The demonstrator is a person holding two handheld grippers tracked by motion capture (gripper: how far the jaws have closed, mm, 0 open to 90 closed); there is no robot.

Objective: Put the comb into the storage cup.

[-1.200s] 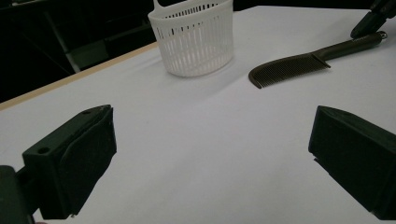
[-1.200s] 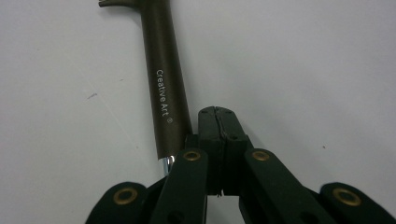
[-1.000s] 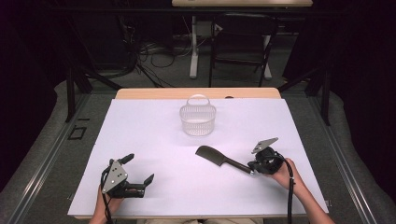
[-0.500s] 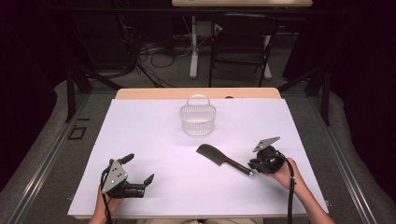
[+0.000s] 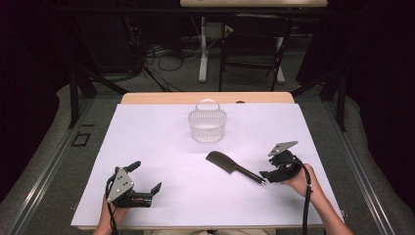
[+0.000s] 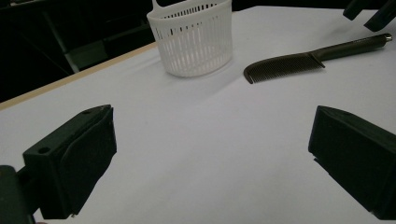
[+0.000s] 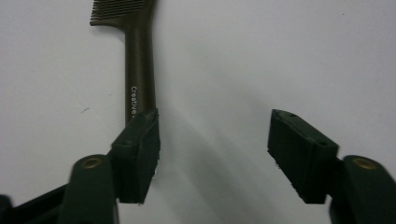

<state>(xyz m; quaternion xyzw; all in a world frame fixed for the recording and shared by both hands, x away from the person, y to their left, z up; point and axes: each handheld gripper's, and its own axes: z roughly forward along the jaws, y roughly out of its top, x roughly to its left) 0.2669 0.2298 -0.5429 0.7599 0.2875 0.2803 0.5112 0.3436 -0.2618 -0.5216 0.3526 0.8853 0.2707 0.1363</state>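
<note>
The comb (image 5: pixel 234 168) lies flat on the white tabletop (image 5: pixel 161 142), with its handle end just in front of the right hand-held gripper (image 5: pixel 274 172) and its teeth end pointing away from it. In the right gripper view the comb's handle (image 7: pixel 139 70) runs up from beside one jaw, and its tip is hidden behind that jaw. Nothing sits in the gap between the two jaws. These jaws have just been opening, and now they stand apart with no hold on the comb. It looks like the comb has been let go, or has not been picked up yet; I cannot tell which. The basket (image 5: pixel 207 125) stands farther off, past the comb's teeth end, and nothing shows inside it. If the job is to put the comb into the basket, that part is still to do: the comb must be gripped, lifted and carried over. The left hand-held gripper (image 5: pixel 146 186) rests low on the tabletop, well apart from the comb. In the left gripper view its jaws stand wide with only bare white tabletop between them, and the basket (image 6: pixel 192 37) and comb (image 6: pixel 313 58) lie far ahead of it.
</note>
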